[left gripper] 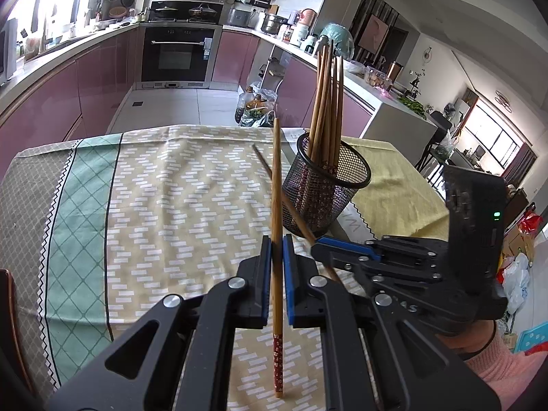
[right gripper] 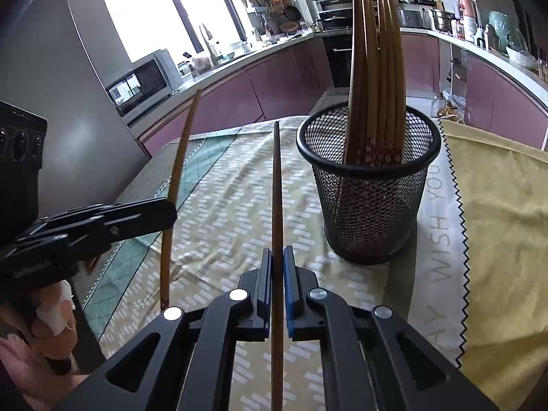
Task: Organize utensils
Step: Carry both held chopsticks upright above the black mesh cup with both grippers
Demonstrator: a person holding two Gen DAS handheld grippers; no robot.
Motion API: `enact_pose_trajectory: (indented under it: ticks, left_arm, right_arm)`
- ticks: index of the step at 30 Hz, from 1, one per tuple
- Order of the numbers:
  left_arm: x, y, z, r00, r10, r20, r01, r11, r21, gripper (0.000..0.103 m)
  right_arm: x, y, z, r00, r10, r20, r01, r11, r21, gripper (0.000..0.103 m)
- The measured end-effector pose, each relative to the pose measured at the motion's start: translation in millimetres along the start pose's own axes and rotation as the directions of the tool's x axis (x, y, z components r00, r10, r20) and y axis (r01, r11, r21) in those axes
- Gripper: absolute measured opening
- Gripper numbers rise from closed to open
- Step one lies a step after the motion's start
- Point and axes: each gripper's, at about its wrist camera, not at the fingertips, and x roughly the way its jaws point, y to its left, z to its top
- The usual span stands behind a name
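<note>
My left gripper (left gripper: 277, 250) is shut on a wooden chopstick (left gripper: 276, 178), which stands upright with its red patterned end down near the cloth. My right gripper (right gripper: 277, 257) is shut on a second chopstick (right gripper: 276, 178) that points away over the table. Each gripper shows in the other's view: the right gripper (left gripper: 316, 245) sits just right of the left, its chopstick (left gripper: 263, 161) slanting behind the upright one. The left gripper (right gripper: 171, 210) holds its chopstick (right gripper: 186, 144) at the left. A black mesh cup (right gripper: 370, 212) to the front right holds several chopsticks (right gripper: 376, 68).
The table wears a patterned beige and green tablecloth (left gripper: 164, 188), with a yellow cloth (right gripper: 496, 205) under and right of the cup. The far table edge drops to the kitchen floor. A person's hand in a pink sleeve (left gripper: 496, 359) holds the right gripper.
</note>
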Motion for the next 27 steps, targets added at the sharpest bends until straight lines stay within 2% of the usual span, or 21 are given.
enact_pose_trajectory:
  ticks: [9,16,27]
  left_arm:
    - [-6,-6,3,1.0,-0.005,0.02,0.005,1.0,0.016,0.007]
    - [-9,-9,4,1.0,-0.01,0.03,0.009,1.0,0.022,0.007]
    - [-9,-12,5,0.999,-0.009,0.033,0.008,1.0,0.029,0.007]
  right_arm:
    - [-44,-3,1,0.994,0.038,0.107,-0.038,0.999,-0.003,0.006]
    - [-61,-5,3,0.986,0.05,0.161,-0.049,0.999,-0.006,0.006]
    - [-68,-10,5,0.979,0.087,0.186,-0.089,0.996,0.002,0.006]
